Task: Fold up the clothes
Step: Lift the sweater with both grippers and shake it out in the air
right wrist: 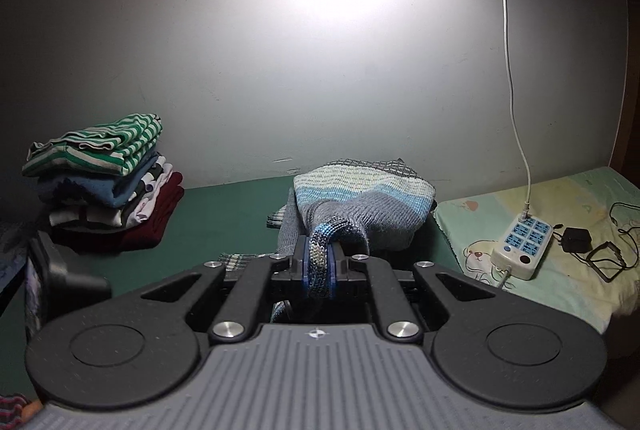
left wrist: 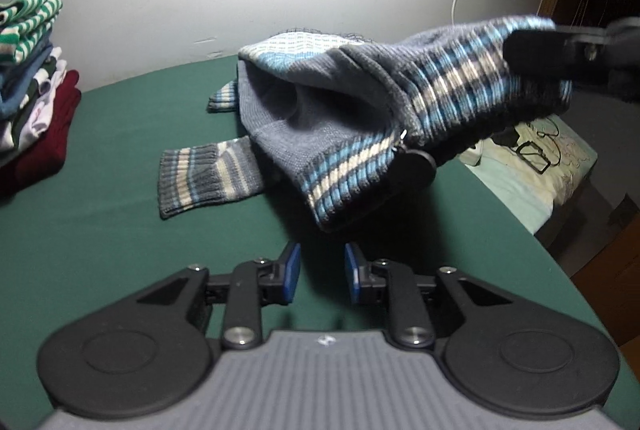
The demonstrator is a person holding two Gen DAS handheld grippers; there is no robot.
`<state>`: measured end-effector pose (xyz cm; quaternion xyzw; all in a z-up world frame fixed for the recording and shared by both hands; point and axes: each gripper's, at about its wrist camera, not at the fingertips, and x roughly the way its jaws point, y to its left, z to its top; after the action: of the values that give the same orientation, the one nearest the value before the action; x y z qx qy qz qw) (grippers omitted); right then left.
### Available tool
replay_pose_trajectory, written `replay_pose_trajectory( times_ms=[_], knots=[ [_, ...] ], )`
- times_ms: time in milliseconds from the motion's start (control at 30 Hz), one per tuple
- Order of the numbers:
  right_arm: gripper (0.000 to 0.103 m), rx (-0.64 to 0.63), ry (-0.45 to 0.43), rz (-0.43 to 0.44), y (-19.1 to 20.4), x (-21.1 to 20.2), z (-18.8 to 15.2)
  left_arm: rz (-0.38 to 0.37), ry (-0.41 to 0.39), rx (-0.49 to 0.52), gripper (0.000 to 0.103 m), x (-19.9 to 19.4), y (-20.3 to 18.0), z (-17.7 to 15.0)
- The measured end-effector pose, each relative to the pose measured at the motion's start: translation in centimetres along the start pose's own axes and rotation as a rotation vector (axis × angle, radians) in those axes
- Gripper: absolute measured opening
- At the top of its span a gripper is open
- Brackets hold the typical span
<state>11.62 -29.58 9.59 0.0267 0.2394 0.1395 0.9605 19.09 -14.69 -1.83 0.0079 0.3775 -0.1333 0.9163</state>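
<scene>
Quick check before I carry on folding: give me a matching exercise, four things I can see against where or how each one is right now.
Things:
1. left gripper
2. right gripper
3. stack of folded clothes
4. power strip

States:
A. on the pale printed sheet at the right
B. shut on the striped knit sweater's edge
C. open, nothing between its fingers
D. far left on the green table cover, by the wall

Pairs: 1-C, 2-B, 3-D, 4-A
</scene>
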Motion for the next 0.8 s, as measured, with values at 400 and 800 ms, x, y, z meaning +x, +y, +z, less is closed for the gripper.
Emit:
replay_pose_trajectory(
  times_ms=[400,800],
  knots=[
    [0.009,0.045,-0.041,-0.035,0.8,-5.9,-1.2,-0.005,-0.128,0.211,0.011,-3.4,-5.1,-1.6],
    [0.009,0.018,-0.065,-0.021,1.6,-10.2,-2.9,0.044,-0.279,0.188,0.006,-11.8,-3.3,-2.9]
  ],
)
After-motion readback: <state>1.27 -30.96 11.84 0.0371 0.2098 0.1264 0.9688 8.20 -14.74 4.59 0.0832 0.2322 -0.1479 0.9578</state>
